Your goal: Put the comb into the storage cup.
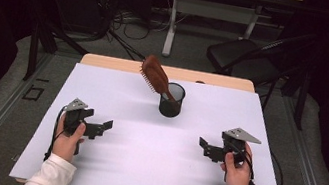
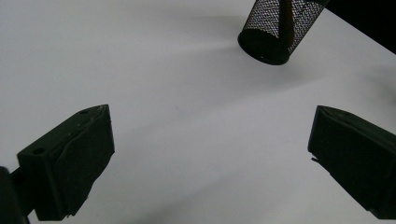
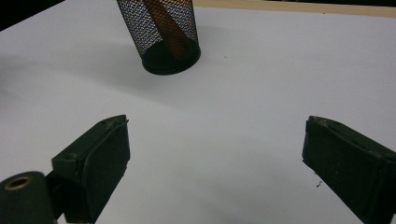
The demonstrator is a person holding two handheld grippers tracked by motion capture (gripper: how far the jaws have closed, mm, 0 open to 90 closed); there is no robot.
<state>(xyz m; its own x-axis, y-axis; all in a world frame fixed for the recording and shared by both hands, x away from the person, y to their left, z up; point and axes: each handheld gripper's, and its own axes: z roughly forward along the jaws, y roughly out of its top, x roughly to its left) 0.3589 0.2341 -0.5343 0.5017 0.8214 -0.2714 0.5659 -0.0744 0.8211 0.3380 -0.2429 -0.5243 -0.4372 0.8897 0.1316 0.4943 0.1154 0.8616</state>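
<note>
**Both grippers wide and empty, brush standing in the mesh cup beyond them**

High view: the left gripper (image 1: 99, 129) and the right gripper (image 1: 205, 149) sit low on the white table (image 1: 105, 163), each in a hand, their fingertips pointing inward toward each other with a broad bare stretch between them. Ahead of both sets of fingertips, well apart from either, stands the black mesh cup (image 1: 171, 101). The brown hairbrush (image 1: 154, 74) leans out of it, head up and tilted away to the left; its handle end is hidden inside the cup. From here the jaw gaps are too small to judge.

Left gripper view: the two black jaws stand far apart with nothing but table between them. The mesh cup (image 2: 280, 32) lies beyond the right-hand finger, its top cut off by the frame edge, so just a dark strip of the brush handle (image 2: 285, 21) shows through the mesh.

Right gripper view: again the jaws are spread wide and hold nothing. The cup (image 3: 163, 35) stands beyond the left-hand finger, its rim cut off; the orange-brown handle (image 3: 166, 25) slants down inside it to the base.
</note>
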